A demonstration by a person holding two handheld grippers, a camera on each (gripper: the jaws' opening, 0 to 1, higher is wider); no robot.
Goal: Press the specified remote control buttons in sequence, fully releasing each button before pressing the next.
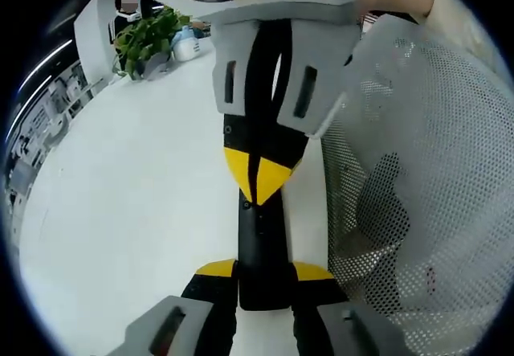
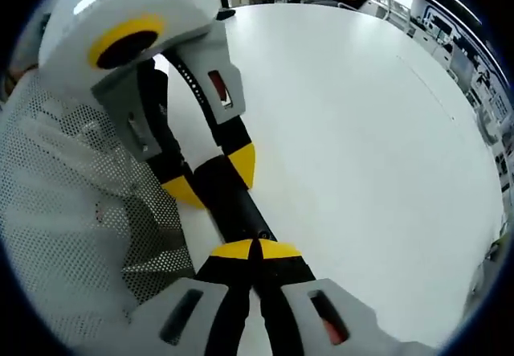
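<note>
A slim black remote control (image 1: 261,251) lies on the white tabletop (image 1: 128,211), just beside a white mesh cover (image 1: 418,171). The left hand-held gripper (image 1: 263,273) clamps one end of the remote between its yellow-tipped jaws. The right hand-held gripper (image 2: 255,249) has its jaws closed tip to tip, bearing down on the remote's top face. This looks like a press under way; the buttons cannot be made out, so how much of the sequence remains is unclear.
</note>
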